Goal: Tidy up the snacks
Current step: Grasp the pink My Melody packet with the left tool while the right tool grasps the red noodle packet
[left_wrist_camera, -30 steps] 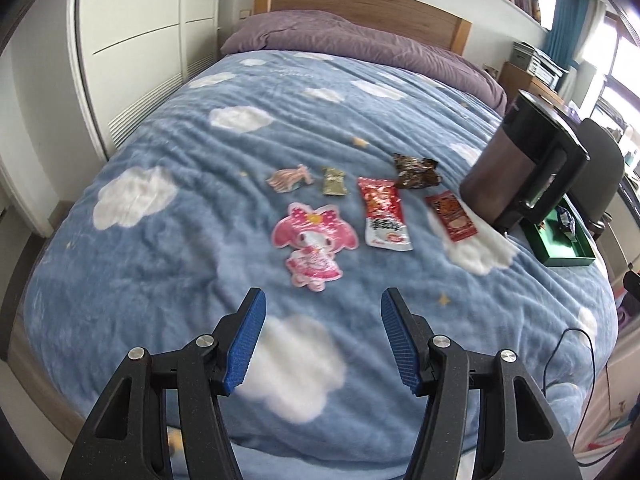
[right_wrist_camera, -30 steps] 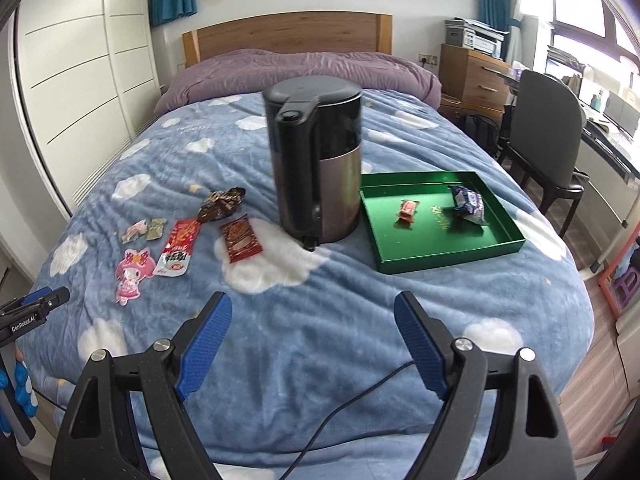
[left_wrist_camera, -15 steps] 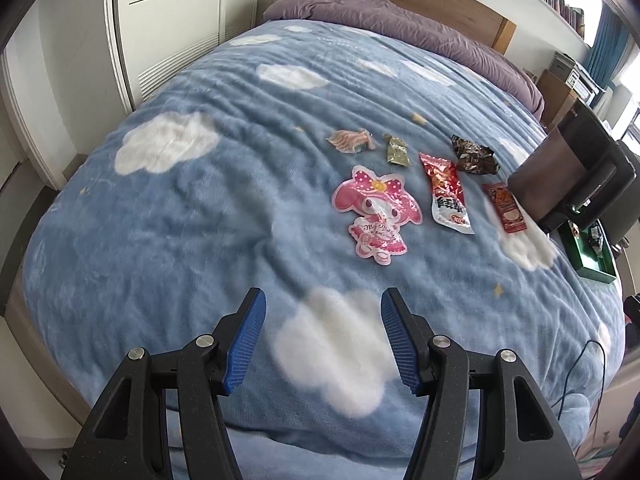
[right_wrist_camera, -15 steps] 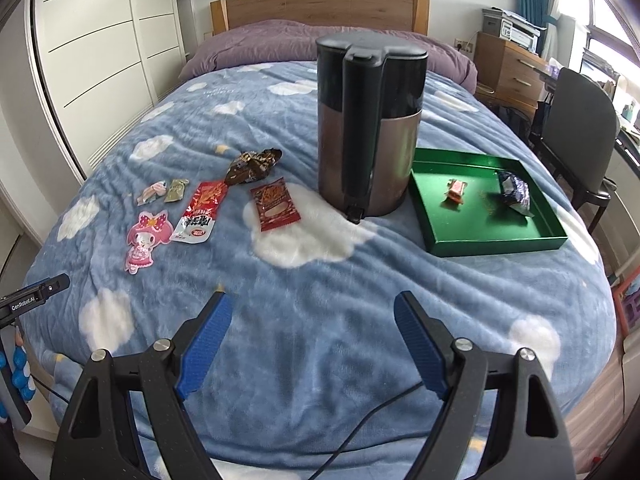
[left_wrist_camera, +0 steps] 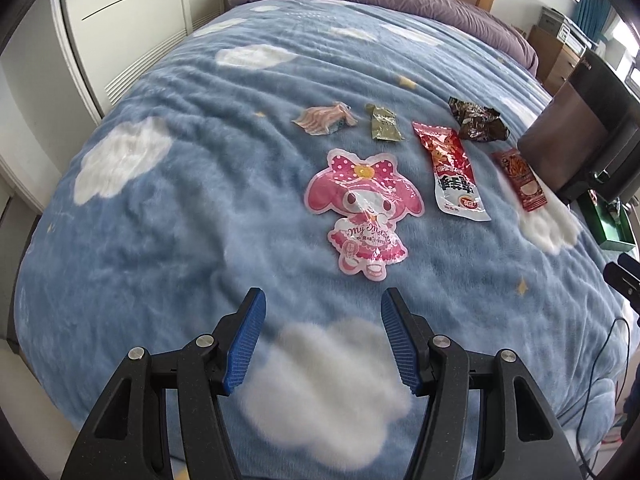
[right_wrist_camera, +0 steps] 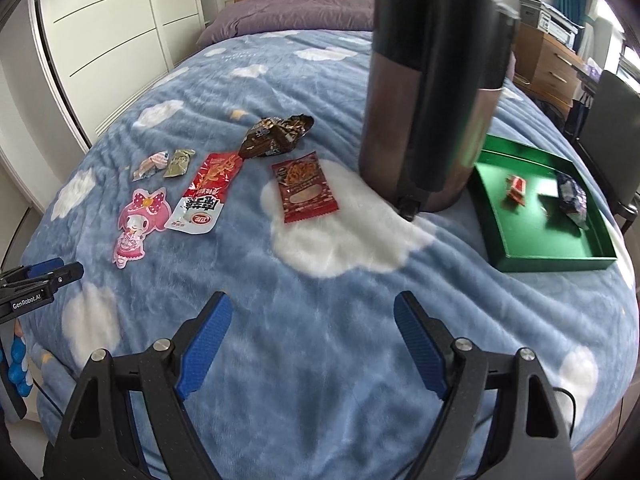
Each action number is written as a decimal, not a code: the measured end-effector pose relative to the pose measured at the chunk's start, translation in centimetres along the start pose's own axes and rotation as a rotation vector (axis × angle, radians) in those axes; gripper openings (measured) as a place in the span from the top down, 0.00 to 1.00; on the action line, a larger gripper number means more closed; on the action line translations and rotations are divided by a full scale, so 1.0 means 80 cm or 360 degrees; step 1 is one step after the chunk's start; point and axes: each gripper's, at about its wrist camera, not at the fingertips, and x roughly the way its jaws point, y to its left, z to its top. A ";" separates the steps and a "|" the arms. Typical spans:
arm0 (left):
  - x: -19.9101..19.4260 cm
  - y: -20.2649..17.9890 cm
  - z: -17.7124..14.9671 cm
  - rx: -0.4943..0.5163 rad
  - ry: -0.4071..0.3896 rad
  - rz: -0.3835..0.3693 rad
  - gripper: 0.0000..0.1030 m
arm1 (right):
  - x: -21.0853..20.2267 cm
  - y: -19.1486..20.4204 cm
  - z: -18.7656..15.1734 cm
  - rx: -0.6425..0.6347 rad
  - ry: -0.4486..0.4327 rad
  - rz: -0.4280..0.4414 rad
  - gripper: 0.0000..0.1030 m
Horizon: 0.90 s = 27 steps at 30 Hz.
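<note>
Over a bed [right_wrist_camera: 320,360] with a blue cloud blanket, snacks spread out left to right: small pink striped wrapper [left_wrist_camera: 325,119] and olive-green sachet [left_wrist_camera: 384,127] side by side at the far left, big pink cartoon-character pouch [left_wrist_camera: 362,210] just in front of them, then a long red-and-white packet [left_wrist_camera: 454,172], a crumpled dark brown wrapper [left_wrist_camera: 478,120] a bit further back, and a flat dark red sachet [right_wrist_camera: 304,186] lying on a white cloud. Next along, a tall black and bronze kettle [right_wrist_camera: 432,92] standing upright, and right beside it a green tray [right_wrist_camera: 516,236] already holding a small red candy [right_wrist_camera: 516,189] and a dark blue wrapper [right_wrist_camera: 574,200]. Left gripper [left_wrist_camera: 323,308] hanging just short of the pink pouch, jaws roughly halfway apart, nothing between them. Right gripper [right_wrist_camera: 314,312] above bare blanket in front of the kettle, jaws spread wide, gripping nothing. Both clear of every snack, not touching anything.
</note>
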 end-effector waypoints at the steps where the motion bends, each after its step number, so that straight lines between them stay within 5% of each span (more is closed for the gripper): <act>1: 0.007 -0.002 0.004 0.0009 0.0013 -0.0001 0.47 | 0.008 0.001 0.004 -0.0006 0.0010 0.0009 0.00; 27: 0.103 -0.031 0.067 0.0125 0.0138 -0.0028 0.47 | 0.156 0.028 0.109 -0.0219 0.0069 -0.0053 0.00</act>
